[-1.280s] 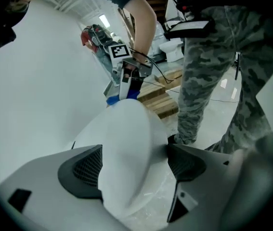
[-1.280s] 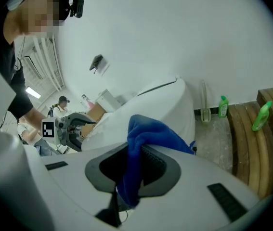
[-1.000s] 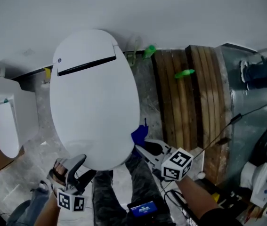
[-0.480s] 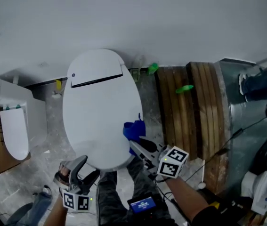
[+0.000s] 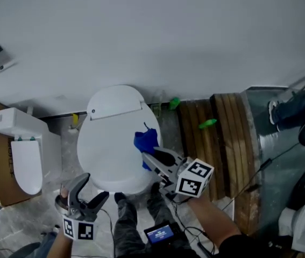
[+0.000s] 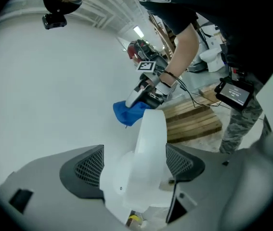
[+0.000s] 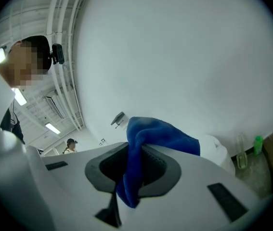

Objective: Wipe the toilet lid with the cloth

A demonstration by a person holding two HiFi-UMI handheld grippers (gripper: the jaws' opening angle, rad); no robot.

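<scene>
Glossy toilet lid (image 5: 111, 152) (fuzzy cloth (image 5: 146, 142))

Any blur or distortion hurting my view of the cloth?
Head view: fairly sharp, evenly lit, cloth clear against the white lid. Right gripper view: fisheye bending, dark corners, cloth pinched in the jaws. Left gripper view: same bending, cloth small.

Blue cloth (image 5: 146, 141), white toilet lid (image 5: 109, 149), brown slatted pallet (image 5: 217, 138) at three o'clock, green bottle (image 5: 174, 102) at two o'clock, black-and-white square markers on right gripper (image 5: 149, 158).
</scene>
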